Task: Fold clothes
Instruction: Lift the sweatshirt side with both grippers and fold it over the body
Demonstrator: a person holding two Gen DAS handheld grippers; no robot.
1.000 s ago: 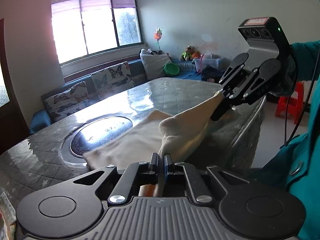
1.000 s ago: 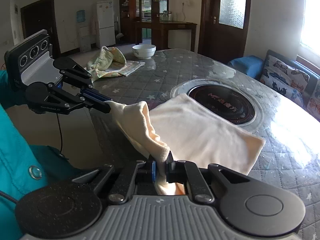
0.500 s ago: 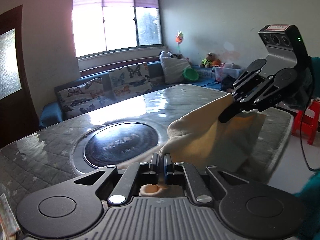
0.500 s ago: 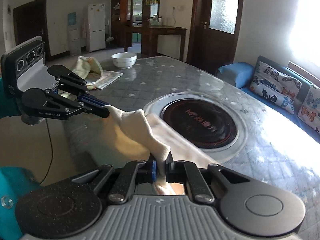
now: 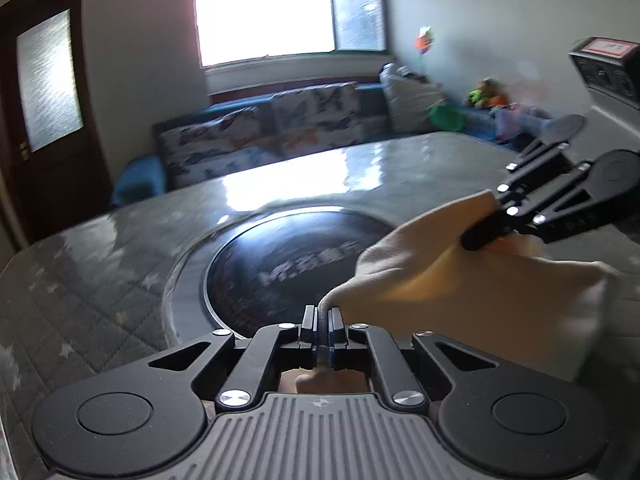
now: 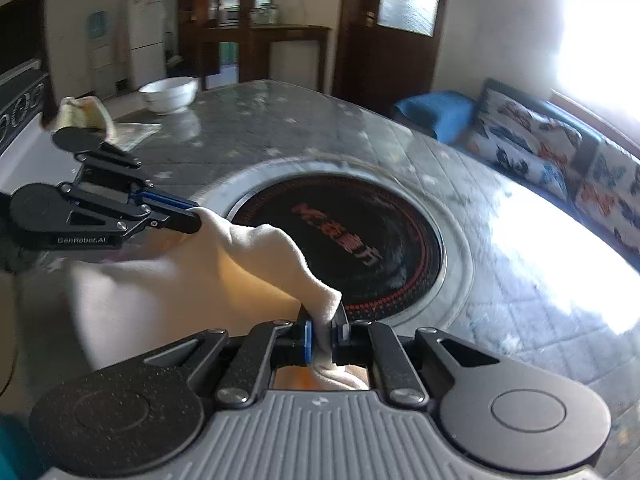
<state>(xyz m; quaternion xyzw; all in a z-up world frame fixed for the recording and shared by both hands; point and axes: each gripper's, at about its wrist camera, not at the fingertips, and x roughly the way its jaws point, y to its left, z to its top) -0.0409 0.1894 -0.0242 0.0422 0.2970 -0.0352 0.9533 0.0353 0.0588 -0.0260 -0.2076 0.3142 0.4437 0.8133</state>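
Above the table (image 6: 520, 280), left gripper (image 5: 322, 326) and right gripper (image 6: 322, 334) each pinch the cream cloth (image 6: 180, 292).

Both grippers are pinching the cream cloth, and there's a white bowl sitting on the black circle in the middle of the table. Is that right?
Not quite. The white bowl is not on the black circle; it sits at the far end of the table, near a crumpled cloth, as the right wrist view shows. The rest holds: the left gripper and right gripper both pinch the cream cloth.
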